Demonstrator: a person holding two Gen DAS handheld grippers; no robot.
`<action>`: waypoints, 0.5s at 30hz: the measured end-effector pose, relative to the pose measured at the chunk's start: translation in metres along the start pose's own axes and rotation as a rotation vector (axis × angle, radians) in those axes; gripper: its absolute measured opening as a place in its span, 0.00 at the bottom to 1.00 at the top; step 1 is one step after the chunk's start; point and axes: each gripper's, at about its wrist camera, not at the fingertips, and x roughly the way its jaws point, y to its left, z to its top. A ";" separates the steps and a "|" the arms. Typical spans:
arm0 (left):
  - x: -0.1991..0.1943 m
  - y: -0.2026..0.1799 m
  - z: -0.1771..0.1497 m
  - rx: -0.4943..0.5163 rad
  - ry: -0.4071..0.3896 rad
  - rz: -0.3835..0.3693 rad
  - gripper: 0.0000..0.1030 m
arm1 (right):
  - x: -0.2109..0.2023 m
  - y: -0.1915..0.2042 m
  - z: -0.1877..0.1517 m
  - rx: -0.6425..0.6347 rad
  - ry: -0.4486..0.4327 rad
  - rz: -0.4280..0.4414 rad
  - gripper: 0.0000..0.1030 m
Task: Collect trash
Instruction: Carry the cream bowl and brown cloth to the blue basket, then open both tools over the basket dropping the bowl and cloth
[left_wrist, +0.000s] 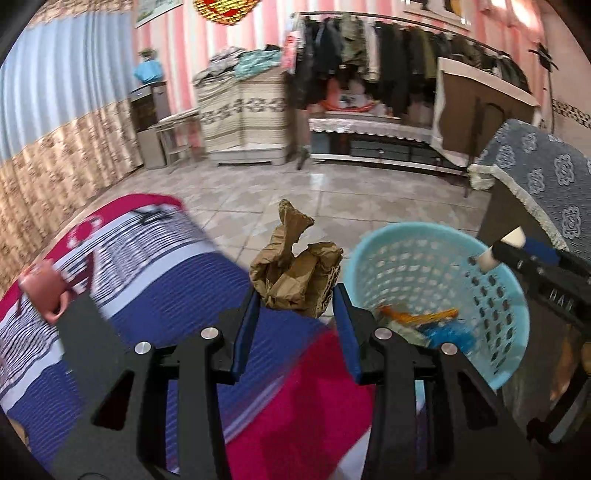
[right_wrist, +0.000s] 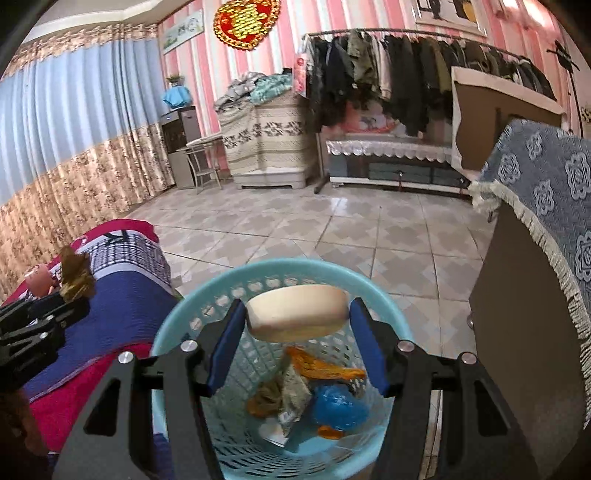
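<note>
My left gripper (left_wrist: 295, 295) is shut on a crumpled brown paper (left_wrist: 291, 269), held over the bed's edge just left of the light blue basket (left_wrist: 364, 243). In the right wrist view, my right gripper (right_wrist: 297, 306) is shut on a cream round disc (right_wrist: 295, 314) directly above the basket (right_wrist: 295, 264). Inside the basket lie an orange wrapper (right_wrist: 325, 369), a blue plastic wad (right_wrist: 340, 402) and other scraps. The left gripper (right_wrist: 72, 301) with the brown paper (right_wrist: 75, 273) shows at the left edge. The right gripper (left_wrist: 495, 251) with the disc (left_wrist: 508, 245) reaches over the basket's far rim.
A bed with a red, blue and white blanket (right_wrist: 122, 295) lies to the left, with a pink cup (right_wrist: 40, 280) on it. A brown cabinet under a blue patterned cloth (right_wrist: 535, 221) stands close on the right. Tiled floor (right_wrist: 332, 229) stretches beyond to a clothes rack (right_wrist: 406, 74).
</note>
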 end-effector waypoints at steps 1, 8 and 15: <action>0.005 -0.009 0.002 0.009 0.001 -0.007 0.38 | 0.001 -0.004 -0.002 0.007 0.006 -0.003 0.57; 0.034 -0.052 0.005 0.048 0.006 -0.045 0.39 | 0.006 -0.027 -0.005 0.057 0.008 -0.021 0.57; 0.042 -0.056 0.010 0.060 0.003 -0.038 0.61 | 0.008 -0.030 -0.007 0.068 0.016 -0.025 0.57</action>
